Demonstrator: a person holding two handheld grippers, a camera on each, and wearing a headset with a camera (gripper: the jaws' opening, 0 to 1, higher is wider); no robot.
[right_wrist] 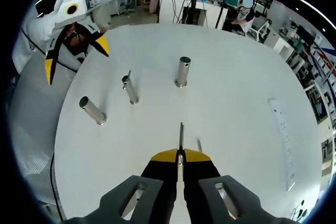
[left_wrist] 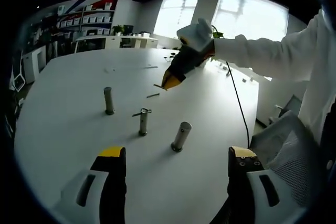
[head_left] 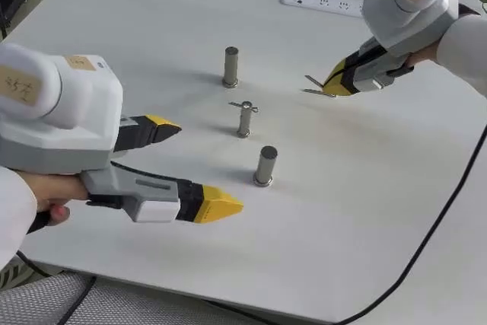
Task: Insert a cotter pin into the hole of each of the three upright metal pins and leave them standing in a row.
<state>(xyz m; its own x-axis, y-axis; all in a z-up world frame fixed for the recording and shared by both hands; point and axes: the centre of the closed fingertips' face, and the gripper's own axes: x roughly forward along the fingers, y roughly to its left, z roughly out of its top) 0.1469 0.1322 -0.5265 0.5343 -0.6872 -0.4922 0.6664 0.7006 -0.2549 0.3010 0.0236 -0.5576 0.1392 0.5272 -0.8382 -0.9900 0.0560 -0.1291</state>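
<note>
- The left hand-held gripper (head_left: 194, 164) is nearest, at the lower left. Its yellow-tipped jaws are spread wide and released, holding nothing. They point toward the row of pins without touching any.
- The white counter (head_left: 342, 211) carries three upright metal pins in a row running away from the person.
- The near pin (head_left: 265, 165) stands just beyond the left gripper's tips. I cannot tell whether its hole is filled.
- The middle pin (head_left: 244, 121) stands upright with a fitted cotter pin (head_left: 245, 105) lying crosswise through its top.
- The far pin (head_left: 230, 66) stands upright, its top bare.
- The right hand-held gripper (head_left: 335, 85) is to the right of the far pin, apart from it. Its jaws are clenched on a held cotter pin (head_left: 313, 81), which sticks out of the tips toward the row.
- A black cable (head_left: 441, 218) trails across the counter on the right.
- A white power strip (head_left: 319, 1) lies at the far edge.
</note>
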